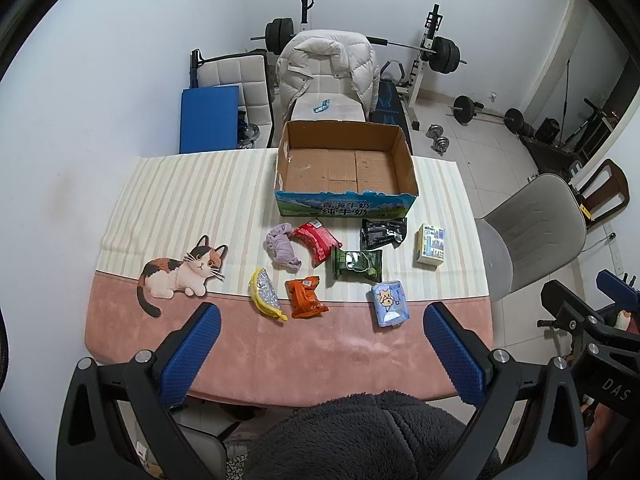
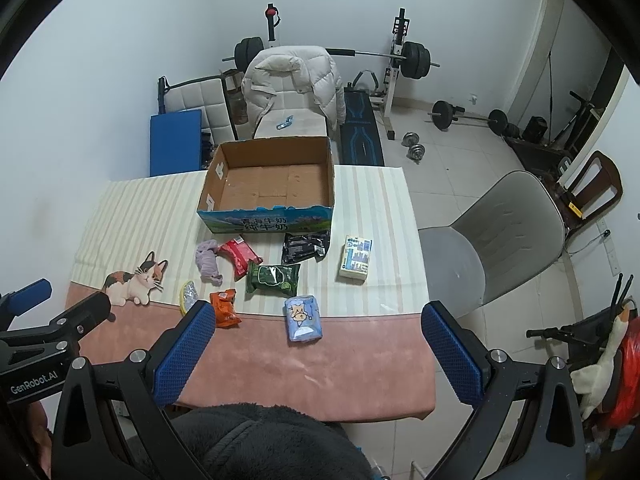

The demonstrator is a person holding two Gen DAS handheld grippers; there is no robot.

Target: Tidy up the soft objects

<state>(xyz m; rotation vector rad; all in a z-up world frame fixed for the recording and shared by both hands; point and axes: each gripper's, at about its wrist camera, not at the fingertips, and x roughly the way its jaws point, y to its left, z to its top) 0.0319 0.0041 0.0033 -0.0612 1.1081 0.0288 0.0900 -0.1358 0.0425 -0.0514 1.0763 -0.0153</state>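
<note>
**A:** What does the left wrist view show?

**B:** The left gripper hangs above the near edge of the table, jaws spread wide, holding nothing. The cardboard box stands empty at the far side. The soft items lie loose between it and the gripper: purple cloth, red packet, green pack, orange packet, yellow pouch, blue tissue pack.

**A:** And the right wrist view?

**B:** The right gripper is likewise wide and empty, well short of the items. The blue tissue pack lies nearest it.

**A:** Step in hand?

**B:** Apparently the start: nothing is boxed. The next move calls for descending over one item, likely the nearest, and closing gently.
</note>
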